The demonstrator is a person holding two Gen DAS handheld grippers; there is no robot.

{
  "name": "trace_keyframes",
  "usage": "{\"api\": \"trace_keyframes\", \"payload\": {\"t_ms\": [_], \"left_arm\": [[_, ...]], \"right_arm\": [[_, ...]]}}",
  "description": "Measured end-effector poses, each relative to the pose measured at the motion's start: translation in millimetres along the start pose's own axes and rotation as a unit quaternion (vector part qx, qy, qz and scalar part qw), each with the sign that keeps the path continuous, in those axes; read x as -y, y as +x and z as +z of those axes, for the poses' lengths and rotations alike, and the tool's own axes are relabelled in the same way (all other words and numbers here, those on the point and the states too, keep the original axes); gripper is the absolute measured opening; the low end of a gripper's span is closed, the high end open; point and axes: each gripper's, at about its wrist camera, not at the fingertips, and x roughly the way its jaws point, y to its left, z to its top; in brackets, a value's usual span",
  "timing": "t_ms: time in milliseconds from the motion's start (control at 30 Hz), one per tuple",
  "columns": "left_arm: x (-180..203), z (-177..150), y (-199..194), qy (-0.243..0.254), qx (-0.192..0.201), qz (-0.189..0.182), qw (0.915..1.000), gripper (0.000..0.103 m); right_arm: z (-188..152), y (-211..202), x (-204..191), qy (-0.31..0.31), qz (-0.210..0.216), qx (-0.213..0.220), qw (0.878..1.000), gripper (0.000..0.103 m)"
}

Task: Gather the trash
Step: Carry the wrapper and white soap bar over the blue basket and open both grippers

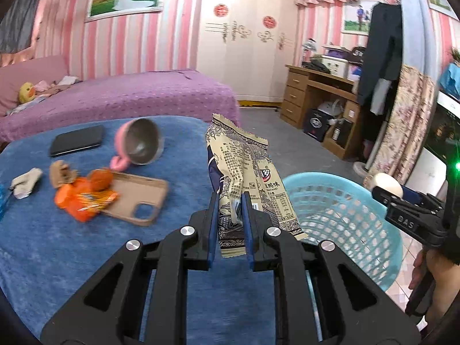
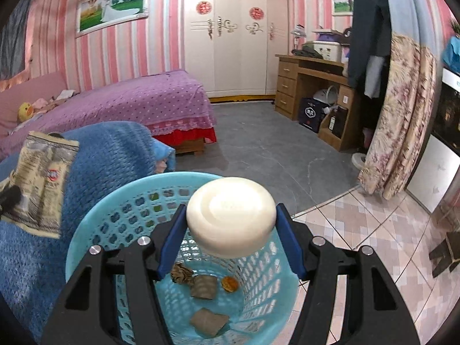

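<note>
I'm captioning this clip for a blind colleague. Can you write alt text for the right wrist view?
The right gripper holds a round white soap-like object above a light blue plastic basket with a few crumpled scraps at the bottom. At left, a beige snack wrapper hangs over a blue blanket; behind lies a pink-striped bedroom with a purple bed.

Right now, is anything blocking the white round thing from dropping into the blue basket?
Nothing visible is. The right gripper holds the white round thing right above the open basket. Under it there is only air, then a few scraps on the basket's bottom.
</note>
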Motion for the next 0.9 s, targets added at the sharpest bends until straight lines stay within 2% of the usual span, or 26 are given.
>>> {"api": "trace_keyframes", "payload": {"t_ms": [267, 367, 433, 467, 533, 633, 900], "left_arm": [[50.6, -8.7, 23.1, 0.038, -0.021, -0.022, 0.9988, 0.017], [56.8, -8.8, 31.9, 0.037, -0.032, -0.026, 0.9985, 0.027], [55.3, -8.6, 37.4, 0.027, -0.040, -0.030, 0.9984, 0.050], [54.7, -9.1, 38.2, 0.025, -0.041, -0.027, 0.9985, 0.056], [49.7, -7.8, 36.2, 0.020, -0.032, -0.011, 0.9992, 0.077], [38.8, -3.8, 30.6, 0.016, -0.019, 0.011, 0.9996, 0.090], [-1.1, 5.3, 24.0, 0.009, -0.017, 0.054, 0.9984, 0.095]], "right_arm": [[-4.8, 8.1, 14.5, 0.005, -0.005, -0.007, 1.000, 0.061], [-7.1, 10.2, 18.0, 0.009, -0.005, -0.010, 1.000, 0.061], [-8.0, 10.5, 20.0, 0.011, -0.005, -0.011, 1.000, 0.061], [-8.3, 10.8, 20.1, 0.011, -0.005, -0.012, 1.000, 0.061], [-8.9, 12.6, 19.8, 0.010, -0.006, -0.014, 1.000, 0.061], [-7.7, 14.0, 18.7, 0.007, -0.007, -0.014, 1.000, 0.061], [-5.4, 14.3, 0.9, -0.007, 0.000, -0.013, 1.000, 0.061]]}}
